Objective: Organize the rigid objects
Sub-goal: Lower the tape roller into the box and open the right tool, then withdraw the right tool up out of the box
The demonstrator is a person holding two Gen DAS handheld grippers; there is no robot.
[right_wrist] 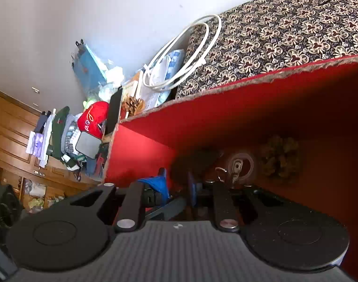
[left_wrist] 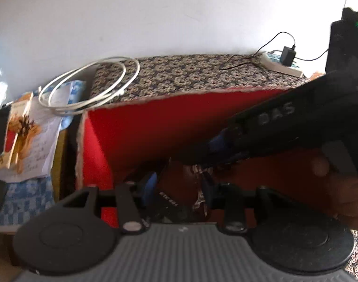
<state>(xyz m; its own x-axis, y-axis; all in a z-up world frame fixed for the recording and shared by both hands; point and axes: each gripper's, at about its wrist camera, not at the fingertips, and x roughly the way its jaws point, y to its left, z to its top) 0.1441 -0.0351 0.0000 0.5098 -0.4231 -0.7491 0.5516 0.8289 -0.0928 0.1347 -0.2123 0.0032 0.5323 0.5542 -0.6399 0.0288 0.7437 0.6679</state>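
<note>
Operator: Box (left_wrist: 155, 122), red-lined with a patterned outer face, fills both views; it is the largest item and, as I judge it, the container for sorting. Confirm?

Technician: Confirmed. Both grippers reach into its open interior. A coiled white cable (left_wrist: 89, 87) rests on the patterned top, and a power strip (left_wrist: 282, 64) with a black adapter sits at the far corner. Neither is involved.

Operator: Report the left gripper (left_wrist: 176, 188).

Technician: Its jaws stand a short way apart around a dark, glossy wrapped object (left_wrist: 179, 202). Whether the pads press on it is not visible, so grip cannot be determined. The right gripper's body crosses this view from the right, above the left fingers.

Operator: And the right gripper (right_wrist: 176, 185)?

Technician: Narrow gap between the jaws; something dark lies between them, but blur and shadow prevent any reading of contact.

Operator: Locate the remaining small items.

Technician: In the right wrist view, on the box floor: a round tape-like ring (right_wrist: 240, 166), a metal clip (right_wrist: 221, 171) just beside it, and a brownish clump (right_wrist: 280, 157) farther right.

Operator: Current step?

Technician: Judged as placement or rearrangement inside the box. The next move calls for verifying the left grip, then clearing one gripper before the other moves, since the two tools crowd the same corner.
</note>
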